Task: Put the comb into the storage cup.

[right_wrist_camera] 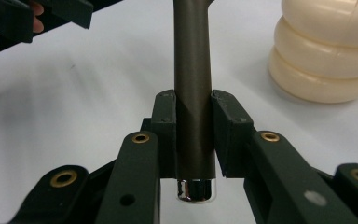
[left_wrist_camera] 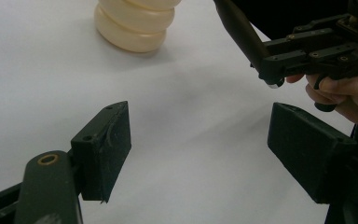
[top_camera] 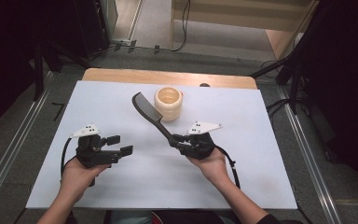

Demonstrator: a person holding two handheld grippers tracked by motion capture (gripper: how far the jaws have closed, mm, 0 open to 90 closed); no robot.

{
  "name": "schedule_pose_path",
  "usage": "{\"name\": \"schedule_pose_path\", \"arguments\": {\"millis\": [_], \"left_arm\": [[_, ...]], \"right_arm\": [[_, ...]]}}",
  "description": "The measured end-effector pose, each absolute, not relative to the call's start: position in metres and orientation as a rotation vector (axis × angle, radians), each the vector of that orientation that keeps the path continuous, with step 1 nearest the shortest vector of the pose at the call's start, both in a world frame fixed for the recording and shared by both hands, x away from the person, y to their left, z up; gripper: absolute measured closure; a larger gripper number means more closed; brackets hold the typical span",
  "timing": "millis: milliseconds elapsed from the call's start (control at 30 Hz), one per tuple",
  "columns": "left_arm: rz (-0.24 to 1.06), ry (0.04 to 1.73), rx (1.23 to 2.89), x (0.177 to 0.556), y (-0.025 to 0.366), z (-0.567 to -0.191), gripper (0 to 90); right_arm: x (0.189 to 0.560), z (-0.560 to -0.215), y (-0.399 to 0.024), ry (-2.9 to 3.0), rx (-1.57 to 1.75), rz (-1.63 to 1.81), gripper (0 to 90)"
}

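A white surface (top_camera: 135, 186) lies on a wooden top, with dark floor and metal rails to either side and black stands at the far corners. The right gripper (top_camera: 179, 140) has its jaws closed tight on the handle of a black comb (top_camera: 145, 108), near the handle's chrome-tipped end; the comb slants up and away to the far left, its toothed end hanging just left of a cream ribbed cup (top_camera: 168, 103) that stands far of centre. From above, the comb seems to cross in front of the cup's left side, though whether they touch is hard to tell. In the right gripper view the comb's teeth are cut off at the top edge, and the cup's rim is cut off too. The left gripper (top_camera: 120, 144) is held over the near left part of the surface, jaws wide apart with nothing between them. Bare white surface spreads between the two grippers, along the near edge and out to the right edge.
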State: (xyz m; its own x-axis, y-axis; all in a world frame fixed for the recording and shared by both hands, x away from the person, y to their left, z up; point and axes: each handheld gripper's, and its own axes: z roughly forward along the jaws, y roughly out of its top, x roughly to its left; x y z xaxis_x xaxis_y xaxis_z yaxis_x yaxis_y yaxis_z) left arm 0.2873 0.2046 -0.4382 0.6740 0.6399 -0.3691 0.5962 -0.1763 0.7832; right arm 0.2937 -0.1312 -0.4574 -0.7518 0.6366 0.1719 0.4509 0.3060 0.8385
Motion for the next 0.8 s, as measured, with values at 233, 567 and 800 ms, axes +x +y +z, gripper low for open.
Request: {"name": "schedule_pose_path", "arguments": {"millis": [233, 567, 800], "left_arm": [[0.051, 0.991, 1.851, 0.293, 0.2, -0.434, 22.5], [0.067, 1.026, 1.825, 0.3, 0.196, -0.43, 22.5], [0.063, 1.054, 1.799, 0.305, 0.193, -0.424, 23.4]], "right_arm": [[0.293, -0.457, -0.127, 2.346, 1.001, 1.452, 70.5], [0.293, -0.458, -0.117, 2.308, 1.008, 1.47, 70.5], [0.295, -0.459, -0.11, 2.297, 1.019, 1.481, 70.5]]}}
